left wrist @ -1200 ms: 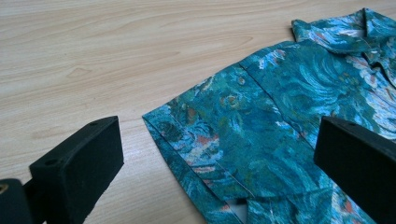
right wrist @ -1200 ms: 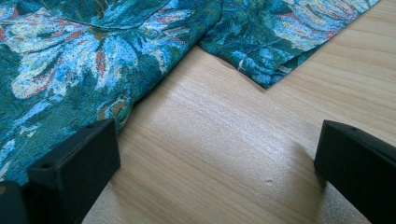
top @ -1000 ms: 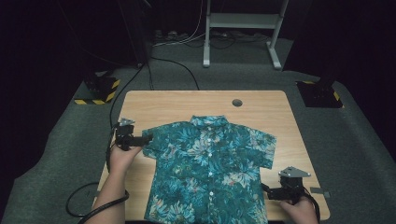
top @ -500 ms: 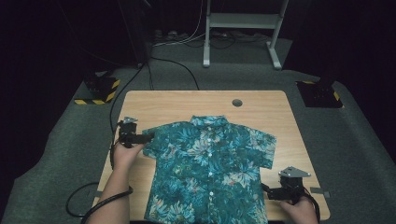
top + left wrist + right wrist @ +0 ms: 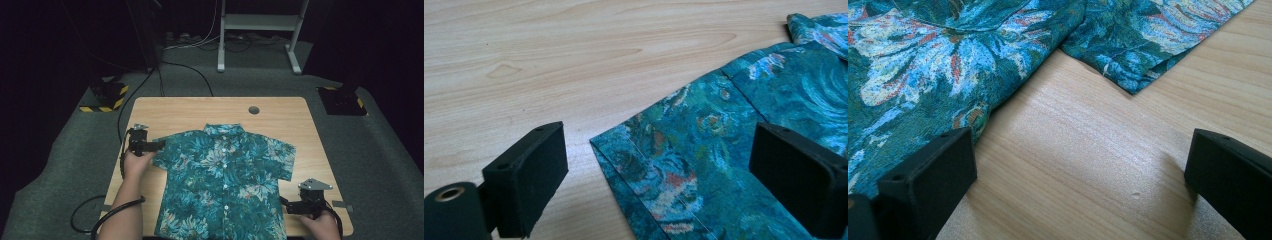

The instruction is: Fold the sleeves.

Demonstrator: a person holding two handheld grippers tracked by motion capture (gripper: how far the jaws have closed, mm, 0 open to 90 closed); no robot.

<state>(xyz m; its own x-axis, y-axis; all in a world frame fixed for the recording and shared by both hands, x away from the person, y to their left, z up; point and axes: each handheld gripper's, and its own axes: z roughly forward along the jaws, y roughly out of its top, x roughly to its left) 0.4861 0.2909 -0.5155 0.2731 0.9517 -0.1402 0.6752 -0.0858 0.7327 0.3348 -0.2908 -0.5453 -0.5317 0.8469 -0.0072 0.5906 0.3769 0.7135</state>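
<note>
On the table's (image 5: 170,107) left side, the left tool (image 5: 161,145), unclenched and just narrowing, straddles the floral shirt's (image 5: 225,185) sleeve hem (image 5: 644,200); next comes pinching it. That shirt lies flat mid-table, collar far, hem near, long axis near-to-far. Rightward, the right tool (image 5: 284,204) rests released beside it.

Three cameras: one fixed overhead, one carried on each gripper.

The table (image 5: 280,107) is seen whole by the high view, from above its near edge, facing forward and down, from well back. The left gripper view is held low and close over the shirt (image 5: 724,165) sleeve hem near the table's left edge. The right gripper view is set close above bare wood beside the shirt's side seam, near the right near corner. The shirt (image 5: 225,185) and the tabletop are shared by all three.
</note>
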